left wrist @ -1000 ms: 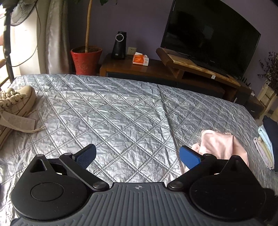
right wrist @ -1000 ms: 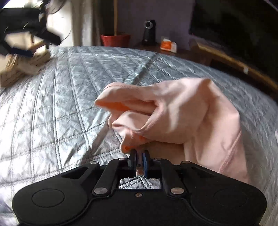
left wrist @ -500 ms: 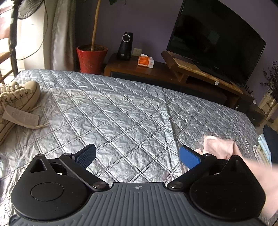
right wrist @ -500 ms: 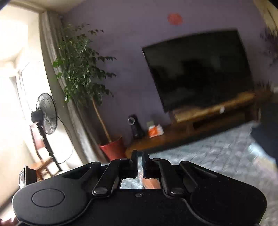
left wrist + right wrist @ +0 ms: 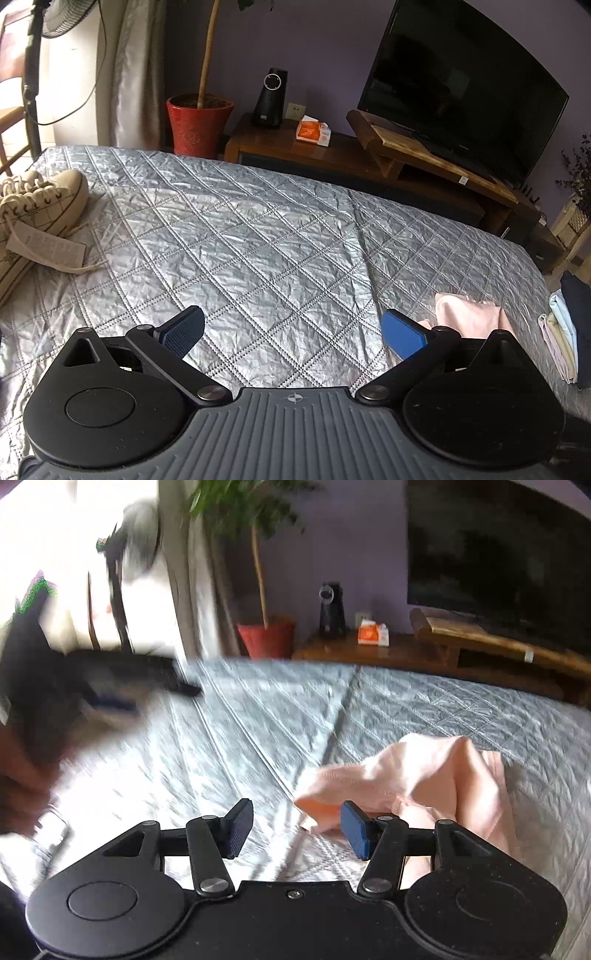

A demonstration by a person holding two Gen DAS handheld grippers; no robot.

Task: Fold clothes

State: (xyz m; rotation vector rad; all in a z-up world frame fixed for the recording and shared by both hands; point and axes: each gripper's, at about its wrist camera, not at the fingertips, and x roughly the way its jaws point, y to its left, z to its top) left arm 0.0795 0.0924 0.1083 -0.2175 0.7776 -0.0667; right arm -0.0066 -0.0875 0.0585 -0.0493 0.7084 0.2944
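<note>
Right gripper (image 5: 295, 829) jaws just opened, empty, pink garment (image 5: 443, 775) dropped crumpled on quilt (image 5: 258, 240); left gripper (image 5: 291, 332) wide open, idle. Folding unstarted.

Left gripper (image 5: 291, 332) jaws wide; right gripper (image 5: 297, 829) jaws just opened, empty

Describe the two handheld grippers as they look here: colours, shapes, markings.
The left gripper and right gripper look alike: a ribbed dark grey body with a small crosshair mark, two round black discs at the sides, black linkage arms with silver pivot screws, and fingers tipped with textured blue pads. No cables or sleeves show.
</note>
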